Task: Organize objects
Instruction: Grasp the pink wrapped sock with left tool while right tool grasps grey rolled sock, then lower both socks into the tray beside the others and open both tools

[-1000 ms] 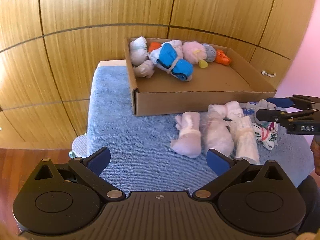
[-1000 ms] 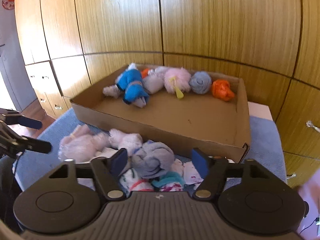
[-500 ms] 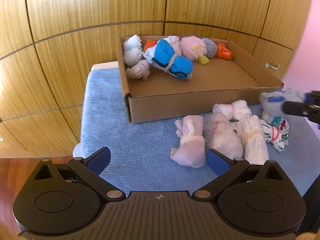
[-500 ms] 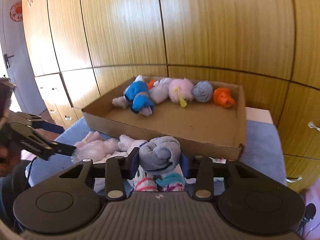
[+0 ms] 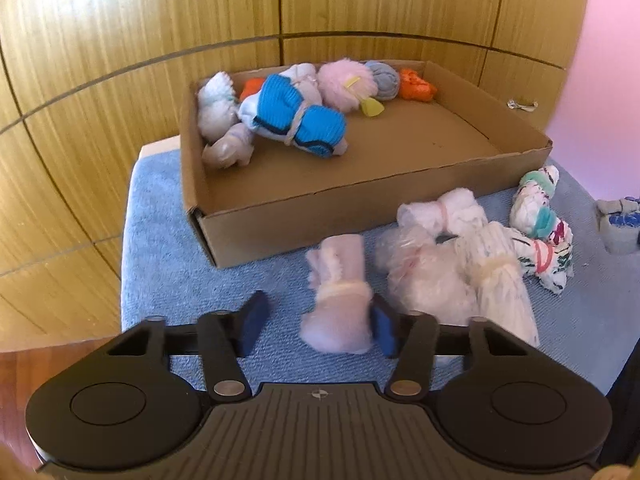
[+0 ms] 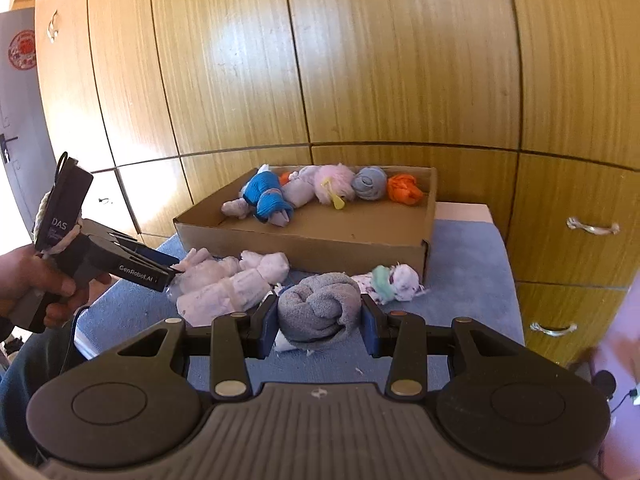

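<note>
A cardboard box stands on a blue mat and holds several sock bundles along its far side, among them a blue one. My left gripper is open around a pale pink sock bundle lying on the mat; its right pad touches the bundle, its left pad stands apart. My right gripper is shut on a grey sock bundle and holds it above the mat. The grey bundle also shows at the right edge of the left wrist view. The left gripper also shows in the right wrist view.
More pale bundles and a patterned white bundle lie in front of the box. Wooden cabinet doors stand behind the mat, with drawers and handles to the right. The box's near half is bare cardboard.
My right gripper closed on the grey bundle and lifted it. My left gripper moved forward and down over the pale pink bundle and its jaws narrowed.
</note>
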Available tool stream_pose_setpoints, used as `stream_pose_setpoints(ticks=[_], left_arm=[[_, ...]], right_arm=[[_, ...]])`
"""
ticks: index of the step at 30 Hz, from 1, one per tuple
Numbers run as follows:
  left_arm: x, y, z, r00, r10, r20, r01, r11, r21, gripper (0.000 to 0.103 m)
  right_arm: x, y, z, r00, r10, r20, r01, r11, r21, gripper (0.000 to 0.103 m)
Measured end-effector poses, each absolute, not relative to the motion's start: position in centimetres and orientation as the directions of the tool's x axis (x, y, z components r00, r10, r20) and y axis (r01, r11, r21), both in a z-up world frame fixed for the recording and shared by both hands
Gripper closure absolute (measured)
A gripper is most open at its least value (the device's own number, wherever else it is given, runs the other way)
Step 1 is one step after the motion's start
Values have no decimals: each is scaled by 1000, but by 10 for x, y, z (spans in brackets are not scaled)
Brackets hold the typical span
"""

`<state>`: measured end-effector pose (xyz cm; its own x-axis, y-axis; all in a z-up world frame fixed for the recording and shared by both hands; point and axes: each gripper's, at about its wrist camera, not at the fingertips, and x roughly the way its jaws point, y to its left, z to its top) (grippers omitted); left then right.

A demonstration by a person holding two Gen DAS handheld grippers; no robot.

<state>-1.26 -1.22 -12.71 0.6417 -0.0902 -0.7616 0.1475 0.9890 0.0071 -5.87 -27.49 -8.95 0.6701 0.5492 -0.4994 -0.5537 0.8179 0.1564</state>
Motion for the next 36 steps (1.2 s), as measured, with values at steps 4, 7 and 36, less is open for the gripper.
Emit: stream_pose_setpoints(ticks=[4,7,36], left_arm=[[-16,-18,-126,648,-99,-755,164,986,12,65],[-20,-20,-127,654,-95,-750,160,987,15,66],[-6,-22,-59,706,-153,-692,161,985,-54,67]], right_arm=[[-60,-272,-99,671,534,-514,-545,826,146,65],[-58,-272,-110,660,534,-529,-541,826,158,65],[-38,-282,-51,714,573,-403,-554,814,176,65]])
